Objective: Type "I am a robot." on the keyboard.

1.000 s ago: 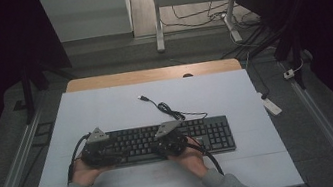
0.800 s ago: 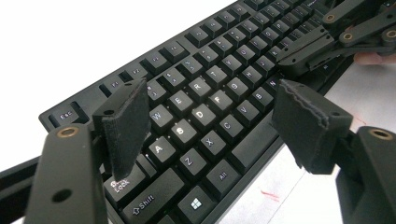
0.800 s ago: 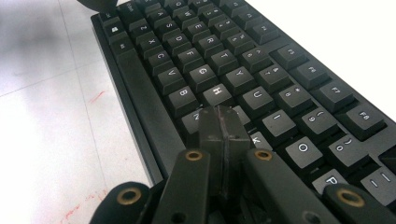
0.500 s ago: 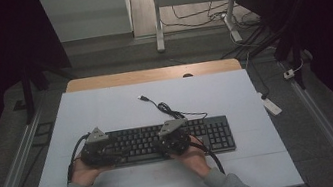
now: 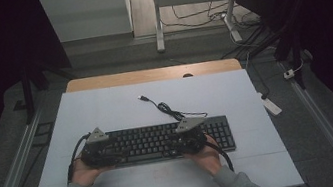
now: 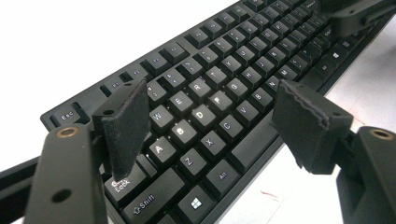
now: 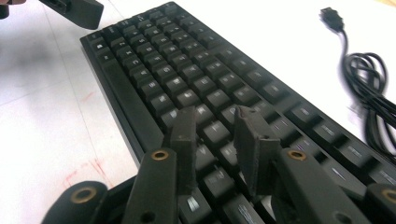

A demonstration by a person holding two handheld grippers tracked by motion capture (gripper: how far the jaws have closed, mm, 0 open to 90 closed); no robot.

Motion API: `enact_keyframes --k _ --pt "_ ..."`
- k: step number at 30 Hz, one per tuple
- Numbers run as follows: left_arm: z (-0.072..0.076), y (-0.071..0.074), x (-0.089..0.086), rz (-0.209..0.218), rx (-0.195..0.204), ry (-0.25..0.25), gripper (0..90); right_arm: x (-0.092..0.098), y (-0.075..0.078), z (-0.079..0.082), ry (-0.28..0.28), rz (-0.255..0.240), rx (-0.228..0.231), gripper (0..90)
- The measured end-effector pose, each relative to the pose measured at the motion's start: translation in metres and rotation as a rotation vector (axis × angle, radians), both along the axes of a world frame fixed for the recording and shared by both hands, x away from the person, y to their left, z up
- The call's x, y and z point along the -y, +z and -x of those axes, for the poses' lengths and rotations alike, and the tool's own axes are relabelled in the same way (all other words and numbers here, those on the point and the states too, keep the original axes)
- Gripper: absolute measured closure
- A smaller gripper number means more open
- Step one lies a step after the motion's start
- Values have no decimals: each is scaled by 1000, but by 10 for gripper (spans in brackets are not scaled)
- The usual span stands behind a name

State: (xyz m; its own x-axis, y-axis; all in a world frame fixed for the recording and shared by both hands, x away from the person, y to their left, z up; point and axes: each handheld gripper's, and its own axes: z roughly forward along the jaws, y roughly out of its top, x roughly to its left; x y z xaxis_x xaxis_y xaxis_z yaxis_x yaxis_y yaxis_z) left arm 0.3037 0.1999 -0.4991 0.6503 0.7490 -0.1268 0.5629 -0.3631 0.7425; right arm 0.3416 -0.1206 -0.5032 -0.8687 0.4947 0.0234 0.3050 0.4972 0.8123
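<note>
Black keyboard (image 5: 162, 142) lies flat on the white table (image 5: 106, 108), near the person's edge, unmoved since the earlier frames, its cable (image 5: 164, 108) coiled just behind it toward the far side. Left gripper (image 6: 210, 126) sits where it was over the keyboard's left end, jaws spread wide above the letter keys and holding nothing. Right gripper (image 7: 217, 135) has shifted rightward along the keyboard, from around its middle to nearer the right end; its jaws have just been opening, now part open above the keys with nothing between them.
</note>
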Motion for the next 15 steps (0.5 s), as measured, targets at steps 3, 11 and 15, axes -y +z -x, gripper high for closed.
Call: enact_keyframes --k 3,11,15 --pt "0 0 1 1 -2 -2 275 10 1 1 -17 1 6 660" --pt "-1 -1 1 -1 -4 -4 275 39 4 7 -66 -5 23 615" --pt "-1 -1 1 -4 -4 -7 275 56 5 10 -96 -8 33 597"
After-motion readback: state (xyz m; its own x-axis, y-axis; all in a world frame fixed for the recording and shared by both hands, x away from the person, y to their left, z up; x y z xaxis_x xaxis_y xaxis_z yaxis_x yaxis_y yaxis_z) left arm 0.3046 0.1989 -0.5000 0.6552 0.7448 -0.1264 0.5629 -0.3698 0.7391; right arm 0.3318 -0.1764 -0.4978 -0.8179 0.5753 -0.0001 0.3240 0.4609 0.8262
